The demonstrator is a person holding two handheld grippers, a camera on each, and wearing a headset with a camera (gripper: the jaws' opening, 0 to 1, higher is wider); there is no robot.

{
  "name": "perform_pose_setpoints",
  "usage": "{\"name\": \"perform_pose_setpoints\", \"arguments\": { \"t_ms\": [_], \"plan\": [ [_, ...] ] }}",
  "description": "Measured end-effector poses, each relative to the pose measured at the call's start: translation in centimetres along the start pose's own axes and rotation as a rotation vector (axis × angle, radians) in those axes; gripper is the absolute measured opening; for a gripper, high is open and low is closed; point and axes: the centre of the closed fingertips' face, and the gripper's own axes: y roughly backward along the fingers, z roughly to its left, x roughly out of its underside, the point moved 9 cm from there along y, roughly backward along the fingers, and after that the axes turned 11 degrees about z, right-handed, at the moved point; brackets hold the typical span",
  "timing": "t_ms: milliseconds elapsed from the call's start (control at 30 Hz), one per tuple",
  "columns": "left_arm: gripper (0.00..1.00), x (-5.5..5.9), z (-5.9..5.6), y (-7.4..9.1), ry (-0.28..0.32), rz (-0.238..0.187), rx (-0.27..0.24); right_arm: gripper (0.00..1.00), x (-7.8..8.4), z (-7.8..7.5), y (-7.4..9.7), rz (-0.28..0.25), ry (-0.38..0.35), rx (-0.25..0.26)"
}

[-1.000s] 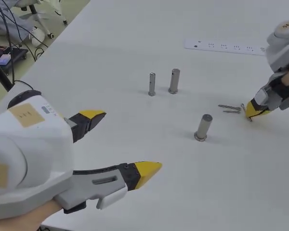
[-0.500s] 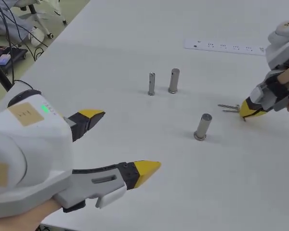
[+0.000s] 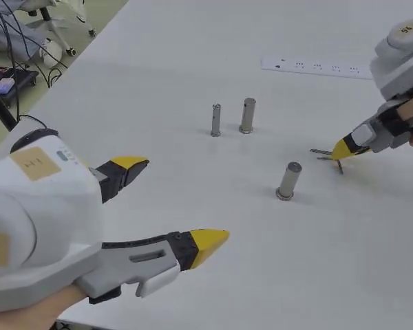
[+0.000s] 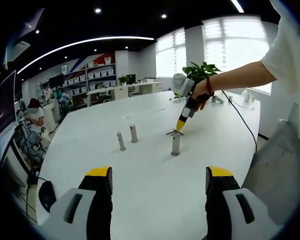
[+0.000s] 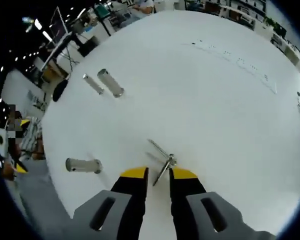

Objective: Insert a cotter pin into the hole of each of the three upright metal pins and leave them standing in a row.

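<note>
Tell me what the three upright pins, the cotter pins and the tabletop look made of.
The upright pins: metal, likely steel; dull grey sheen with bright highlights along the sides. The cotter pins: thin metal wire, grey and glinting; alloy unclear. The tabletop: smooth matte white, probably laminate; soft reflections, no grain.

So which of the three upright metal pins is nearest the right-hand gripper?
The lone grey metal pin in front, closest to the right gripper; the thin pin and thick pin stand paired farther back.
</note>
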Motion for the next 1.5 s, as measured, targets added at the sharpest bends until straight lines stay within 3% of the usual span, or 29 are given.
{"name": "perform_pose_setpoints", "arguments": {
  "t_ms": [100, 300, 567, 767, 900, 1133, 1300, 1500],
  "plan": [
    [0.76, -0.07, -0.01, -0.02, 0.0, -0.002, 0.0, 0.24, -0.25, -0.1, 0.04, 0.003, 0.186, 0.058],
    [0.75, -0.05, 0.02, -0.09, 0.004, -0.002, 0.0, 0.25, -0.68, -0.26, -0.16, -0.01, 0.296, 0.044],
    [0.75, 0.09, 0.12, -0.09, 0.008, 0.001, -0.004, 0.25, -0.73, -0.22, -0.48, 0.003, 0.441, 0.087],
    [0.75, 0.2, 0.17, -0.05, 0.01, 0.002, -0.005, 0.25, -0.84, -0.14, -0.38, 0.017, 0.633, 0.103],
    [0.75, 0.26, 0.2, -0.03, 0.013, 0.004, -0.007, 0.25, -0.72, -0.12, -0.5, 0.026, 0.723, 0.104],
    [0.75, 0.34, 0.2, 0.04, 0.014, 0.005, -0.007, 0.25, -0.69, -0.12, -0.69, 0.039, 0.813, 0.113],
    [0.75, 0.43, 0.26, 0.09, 0.019, 0.006, -0.009, 0.25, -0.8, 0.07, -0.53, 0.052, 0.936, 0.127],
    [0.75, 0.47, 0.27, 0.12, 0.018, 0.011, -0.01, 0.25, -0.73, 0.2, -0.62, 0.067, 1.022, 0.139]
  ]
}}
